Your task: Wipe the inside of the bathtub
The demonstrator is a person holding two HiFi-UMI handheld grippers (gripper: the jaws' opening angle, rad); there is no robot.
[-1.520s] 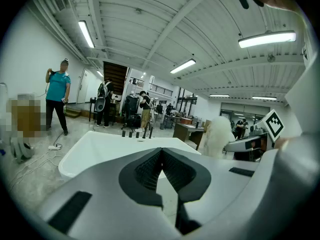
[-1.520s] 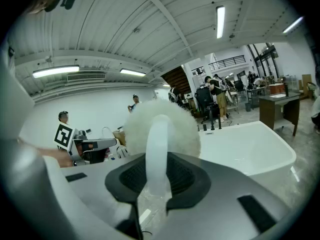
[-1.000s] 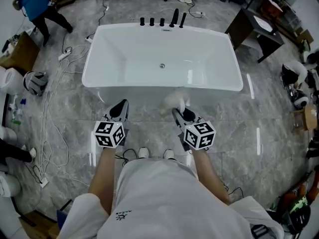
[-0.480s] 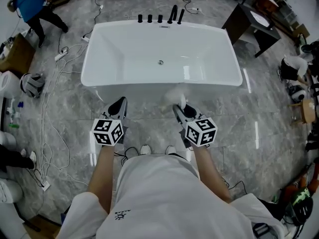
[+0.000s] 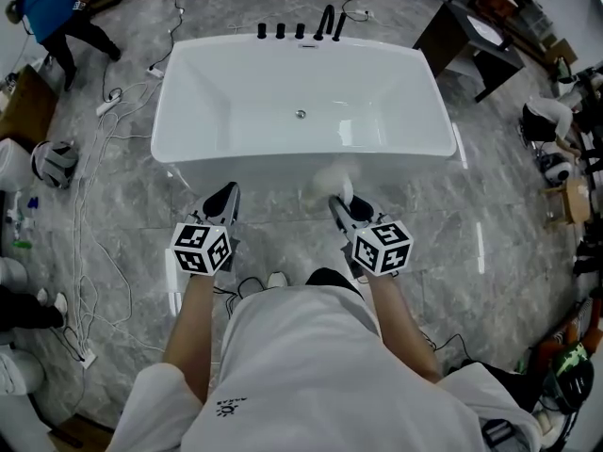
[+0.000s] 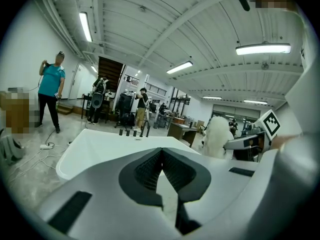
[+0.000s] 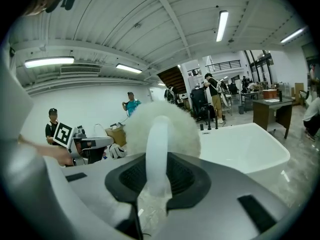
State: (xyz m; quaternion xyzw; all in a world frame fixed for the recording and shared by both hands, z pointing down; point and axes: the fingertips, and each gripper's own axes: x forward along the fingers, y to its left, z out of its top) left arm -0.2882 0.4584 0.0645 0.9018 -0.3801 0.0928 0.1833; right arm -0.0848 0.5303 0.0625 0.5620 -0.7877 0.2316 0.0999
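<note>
Bathtub [image 5: 236, 102] stood on the floor just ahead of me. My left tool [image 5: 225, 199], short of its near rim, had its jaws together on nothing. My right tool [image 5: 341, 205], also short of that rim, clamped the handle of a fluffy white duster [image 5: 330, 179]. I judged it best to lift the duster over the rim, then press the fluff along the walls toward the drain [image 5: 301, 114].

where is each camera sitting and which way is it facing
Head view: on the person's head, looking steeply down at the bathtub; shows their forearms, torso, left gripper and right gripper.
Left gripper view: rides the left gripper, looking along its shut, empty jaws toward the bathtub; the right gripper shows at right.
Right gripper view: rides the right gripper, looking along jaws shut on the fluffy duster toward the bathtub; the left gripper shows at left.
Shared: all three show the bathtub and its black taps.
</note>
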